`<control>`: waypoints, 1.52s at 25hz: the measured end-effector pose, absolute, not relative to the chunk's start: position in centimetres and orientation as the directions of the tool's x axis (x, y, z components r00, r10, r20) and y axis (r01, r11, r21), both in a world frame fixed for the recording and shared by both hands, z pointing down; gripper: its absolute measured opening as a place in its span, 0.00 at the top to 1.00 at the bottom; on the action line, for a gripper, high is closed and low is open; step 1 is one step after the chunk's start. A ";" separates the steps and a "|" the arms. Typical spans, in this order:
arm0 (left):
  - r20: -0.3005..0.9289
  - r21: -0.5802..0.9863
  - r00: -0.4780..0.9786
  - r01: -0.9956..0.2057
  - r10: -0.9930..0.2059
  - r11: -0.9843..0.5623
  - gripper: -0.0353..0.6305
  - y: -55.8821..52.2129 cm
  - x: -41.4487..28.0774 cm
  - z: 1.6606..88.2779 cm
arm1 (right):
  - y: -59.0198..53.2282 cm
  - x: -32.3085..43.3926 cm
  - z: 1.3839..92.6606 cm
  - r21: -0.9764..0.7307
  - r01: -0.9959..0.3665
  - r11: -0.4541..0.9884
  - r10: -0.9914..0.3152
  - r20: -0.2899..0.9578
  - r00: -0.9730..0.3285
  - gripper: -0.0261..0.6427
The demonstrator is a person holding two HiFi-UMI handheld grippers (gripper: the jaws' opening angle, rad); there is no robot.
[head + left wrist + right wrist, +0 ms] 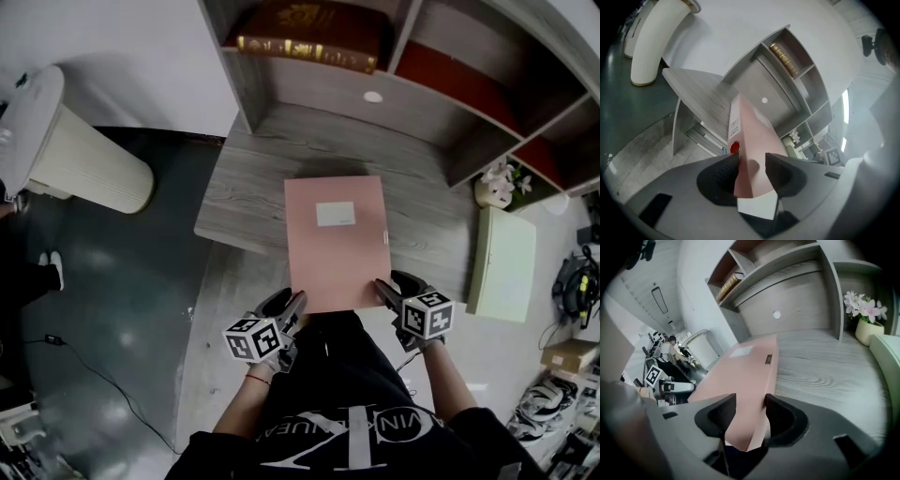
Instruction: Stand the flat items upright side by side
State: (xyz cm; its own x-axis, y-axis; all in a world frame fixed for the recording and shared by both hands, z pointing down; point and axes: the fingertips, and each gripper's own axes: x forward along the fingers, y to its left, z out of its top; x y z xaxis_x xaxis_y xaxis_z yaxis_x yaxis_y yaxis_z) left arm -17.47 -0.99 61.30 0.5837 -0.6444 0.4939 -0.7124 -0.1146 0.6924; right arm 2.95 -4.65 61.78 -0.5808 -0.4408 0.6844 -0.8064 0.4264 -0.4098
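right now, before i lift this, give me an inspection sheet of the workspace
surface: grey wood desk; the pink folder overhangs its near edge
job's things: pink folder lying flat; green folder flat at the right
clutter: flower pot at the back right; book lying in the shelves
grippers: left hand-held gripper and right hand-held gripper are each shut on a near corner of the pink folder
cables: one cable on the floor at the left
surroundings: white ribbed bin on the floor beside the desk
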 end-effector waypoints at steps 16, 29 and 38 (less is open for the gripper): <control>0.463 0.758 0.593 -0.650 -0.659 -0.053 0.57 -6.1 -18.3 62.9 | -11.6 2.5 62.2 -0.446 -0.786 0.428 -0.432 0.663 -0.611 0.54; 0.468 0.786 0.657 -0.615 -0.592 -0.061 0.58 -2.2 -17.3 62.4 | -10.1 0.8 62.2 -0.458 -0.726 0.513 -0.357 0.655 -0.665 0.55; 0.439 0.833 0.763 -0.543 -0.474 -0.102 0.58 1.0 -15.7 63.1 | -7.3 2.2 62.2 -0.433 -0.714 0.550 -0.320 0.680 -0.660 0.55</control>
State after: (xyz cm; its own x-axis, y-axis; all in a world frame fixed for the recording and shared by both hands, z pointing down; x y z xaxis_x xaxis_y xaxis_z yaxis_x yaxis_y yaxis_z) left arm -15.71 1.00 63.09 0.7629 -0.4742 0.4394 -0.5435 -0.1023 0.8332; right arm 2.21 -7.31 62.24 -0.6596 -0.3204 0.6799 -0.7138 0.5504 -0.4331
